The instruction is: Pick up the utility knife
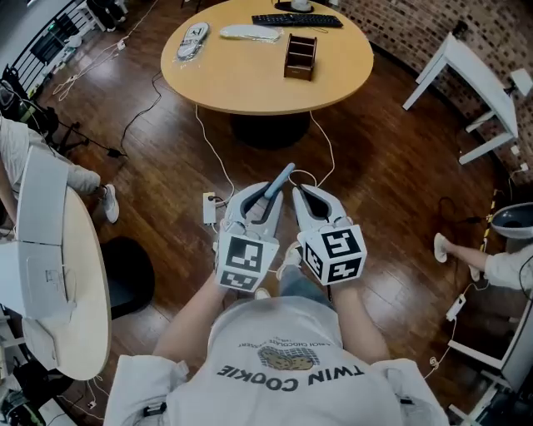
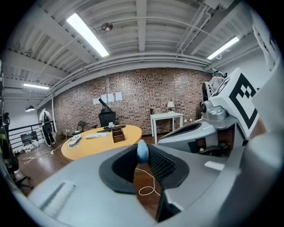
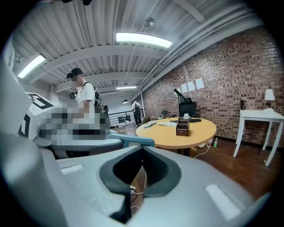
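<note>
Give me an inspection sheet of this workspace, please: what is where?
Surface: round wooden table, ahead of both grippers.
Job's things: blue utility knife, held off the table.
Clutter: black keyboard, wooden organizer and white items on the table.
Grippers: left gripper shut on the utility knife; right gripper shut, empty.
Cables: white cable runs across the floor to a power strip.
Surroundings: brick wall, white desk.

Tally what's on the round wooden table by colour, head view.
Black: 1, keyboard
Brown: 1, wooden compartment box
White: 2, patterned oval object and long flat object, both too small to identify
Total: 4, not counting the cropped object at the top edge
</note>
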